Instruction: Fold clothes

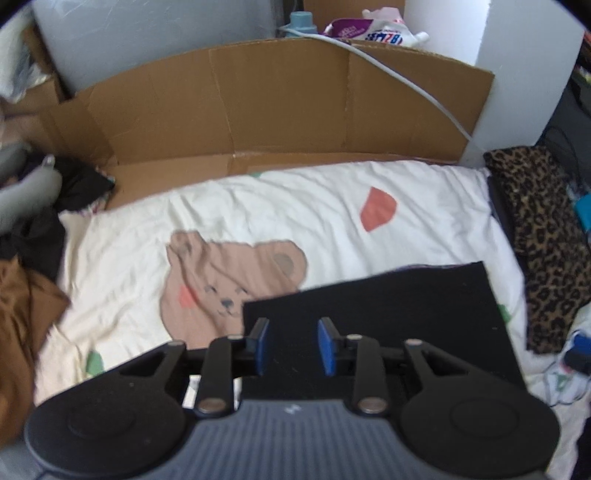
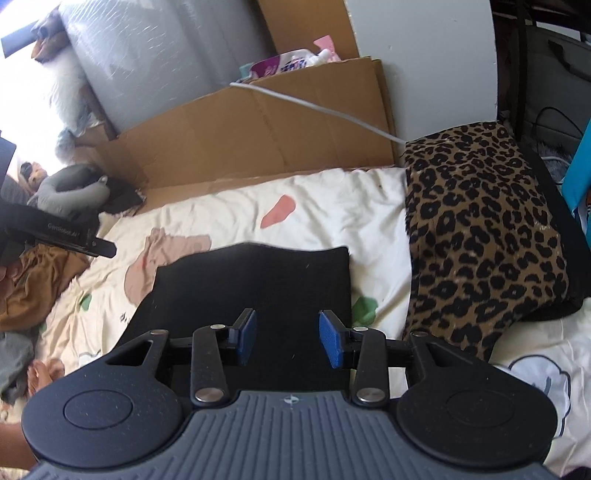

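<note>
My left tool (image 1: 291, 345) and right tool (image 2: 288, 338) hang apart and empty above the folded black garment (image 2: 255, 284) on the bed (image 1: 314, 206); next I'd fetch the brown garment (image 1: 22, 314).

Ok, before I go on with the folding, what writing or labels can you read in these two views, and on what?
"GenRobot.AI", roughly, small white print on the black left tongs at the left edge of the right wrist view; the last letters are unclear.
Blue and red print on the white pouch behind the cardboard: too blurred to read.
Small white mark on each grey tongs body: a logo, no words.
Black cloth and bedsheet: no text.
</note>
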Demonstrator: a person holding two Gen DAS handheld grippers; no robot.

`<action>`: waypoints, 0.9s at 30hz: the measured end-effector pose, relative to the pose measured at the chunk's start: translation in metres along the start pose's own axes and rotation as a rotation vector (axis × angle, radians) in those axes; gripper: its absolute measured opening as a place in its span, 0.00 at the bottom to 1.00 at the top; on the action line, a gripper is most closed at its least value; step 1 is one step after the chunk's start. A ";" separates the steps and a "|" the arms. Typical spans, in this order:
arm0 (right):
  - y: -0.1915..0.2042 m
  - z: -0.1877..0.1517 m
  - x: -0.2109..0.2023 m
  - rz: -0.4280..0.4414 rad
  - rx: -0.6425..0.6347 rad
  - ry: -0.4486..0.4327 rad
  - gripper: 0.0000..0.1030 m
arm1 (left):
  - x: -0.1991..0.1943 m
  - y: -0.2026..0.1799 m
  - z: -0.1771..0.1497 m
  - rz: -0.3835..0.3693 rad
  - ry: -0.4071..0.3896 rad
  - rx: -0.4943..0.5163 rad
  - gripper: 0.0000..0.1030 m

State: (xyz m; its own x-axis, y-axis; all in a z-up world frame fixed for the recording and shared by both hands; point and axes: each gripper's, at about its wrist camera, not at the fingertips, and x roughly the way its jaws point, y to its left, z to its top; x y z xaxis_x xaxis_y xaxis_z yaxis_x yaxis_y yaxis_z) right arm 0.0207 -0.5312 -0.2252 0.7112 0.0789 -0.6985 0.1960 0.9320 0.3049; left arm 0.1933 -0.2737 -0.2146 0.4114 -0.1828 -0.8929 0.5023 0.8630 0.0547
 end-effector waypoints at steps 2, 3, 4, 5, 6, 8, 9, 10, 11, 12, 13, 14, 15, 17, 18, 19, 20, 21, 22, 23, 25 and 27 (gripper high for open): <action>0.005 -0.009 -0.003 0.003 -0.013 0.005 0.44 | -0.003 -0.005 -0.010 0.007 -0.001 0.006 0.33; 0.006 -0.013 -0.004 0.003 -0.019 0.011 0.44 | -0.004 -0.007 -0.014 0.009 -0.002 0.015 0.33; 0.008 -0.018 -0.004 0.002 -0.025 0.016 0.44 | -0.004 -0.010 -0.019 0.008 -0.001 0.026 0.35; 0.009 -0.022 -0.005 -0.002 -0.031 0.020 0.44 | -0.005 -0.013 -0.023 0.002 -0.002 0.038 0.40; 0.009 -0.027 -0.005 -0.004 -0.036 0.023 0.44 | -0.006 -0.015 -0.029 -0.008 -0.008 0.051 0.44; 0.010 -0.036 -0.003 -0.008 -0.039 0.028 0.44 | -0.008 -0.018 -0.039 -0.015 -0.027 0.068 0.59; 0.010 -0.041 -0.002 -0.010 -0.041 0.031 0.44 | -0.009 -0.019 -0.045 -0.014 -0.036 0.071 0.60; 0.011 -0.045 0.000 -0.012 -0.045 0.036 0.44 | -0.009 -0.019 -0.050 -0.014 -0.042 0.068 0.60; 0.012 -0.049 0.002 -0.013 -0.050 0.039 0.44 | -0.008 -0.020 -0.055 -0.014 -0.039 0.061 0.60; 0.014 -0.053 0.003 -0.015 -0.060 0.040 0.44 | -0.006 -0.020 -0.060 -0.015 -0.032 0.051 0.60; 0.015 -0.057 0.004 -0.015 -0.069 0.042 0.44 | -0.004 -0.020 -0.067 -0.016 -0.028 0.039 0.60; 0.017 -0.061 0.006 -0.014 -0.079 0.046 0.44 | -0.002 -0.020 -0.073 -0.015 -0.026 0.027 0.60; 0.019 -0.065 0.008 -0.013 -0.089 0.049 0.44 | 0.000 -0.020 -0.079 -0.014 -0.025 0.017 0.60; 0.023 -0.074 0.011 -0.012 -0.109 0.055 0.44 | 0.003 -0.022 -0.092 -0.013 -0.018 0.011 0.60; 0.025 -0.077 0.013 -0.016 -0.119 0.056 0.44 | 0.004 -0.023 -0.099 -0.015 -0.016 0.015 0.60; 0.026 -0.081 0.014 -0.018 -0.127 0.058 0.44 | 0.004 -0.024 -0.105 -0.015 -0.016 0.018 0.60; 0.026 -0.084 0.015 -0.018 -0.130 0.060 0.44 | 0.004 -0.025 -0.112 -0.014 -0.017 0.021 0.60; 0.026 -0.087 0.016 -0.013 -0.127 0.059 0.44 | 0.004 -0.026 -0.119 -0.013 -0.017 0.024 0.60; 0.026 -0.090 0.017 -0.005 -0.120 0.054 0.43 | 0.004 -0.027 -0.125 -0.014 -0.017 0.023 0.60; 0.026 -0.093 0.018 0.003 -0.113 0.050 0.43 | 0.004 -0.027 -0.130 -0.016 -0.018 0.019 0.60; 0.027 -0.098 0.020 0.008 -0.111 0.044 0.43 | 0.004 -0.028 -0.139 -0.020 -0.021 0.015 0.59; 0.028 -0.102 0.025 0.004 -0.119 0.046 0.42 | 0.005 -0.029 -0.149 -0.026 -0.023 0.013 0.56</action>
State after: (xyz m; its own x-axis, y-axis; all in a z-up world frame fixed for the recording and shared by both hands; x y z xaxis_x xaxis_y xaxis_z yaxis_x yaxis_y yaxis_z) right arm -0.0253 -0.4670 -0.3003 0.6795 0.0963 -0.7274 0.1100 0.9668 0.2308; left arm 0.0679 -0.2297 -0.2874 0.4152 -0.2161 -0.8837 0.5230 0.8515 0.0376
